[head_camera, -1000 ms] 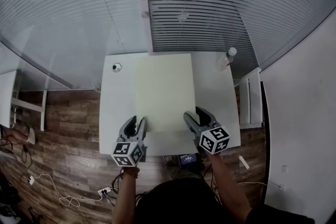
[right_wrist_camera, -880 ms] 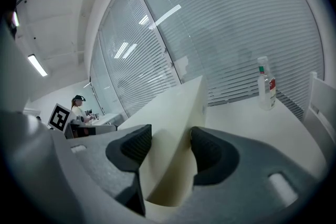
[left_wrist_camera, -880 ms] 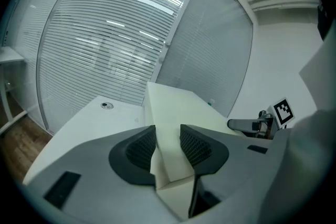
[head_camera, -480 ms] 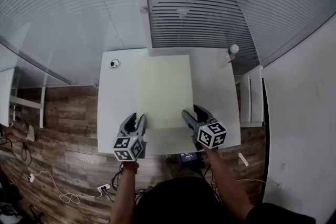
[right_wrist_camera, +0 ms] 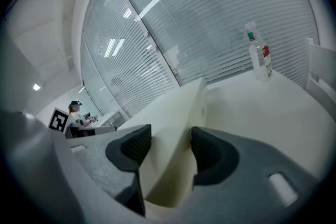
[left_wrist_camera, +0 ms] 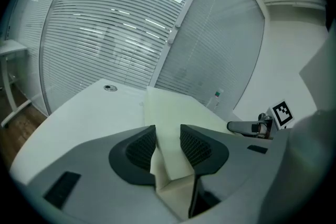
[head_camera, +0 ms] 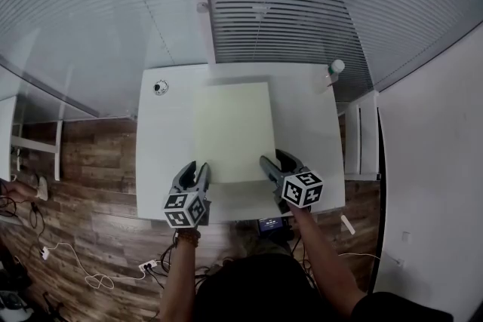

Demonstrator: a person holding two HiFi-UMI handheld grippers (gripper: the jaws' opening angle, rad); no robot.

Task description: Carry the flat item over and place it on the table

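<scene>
Sheet [head_camera: 232, 130] sits lower than a second ago, over table [head_camera: 162, 143], centre frame. Left tongs [head_camera: 196, 168] and right tongs [head_camera: 278, 161] each clamp its near edge. Carry looks done; release remains.

Flat board [head_camera: 231, 132] edged back from table's [head_camera: 158, 147] far edge, shadow strip now beyond it
</scene>
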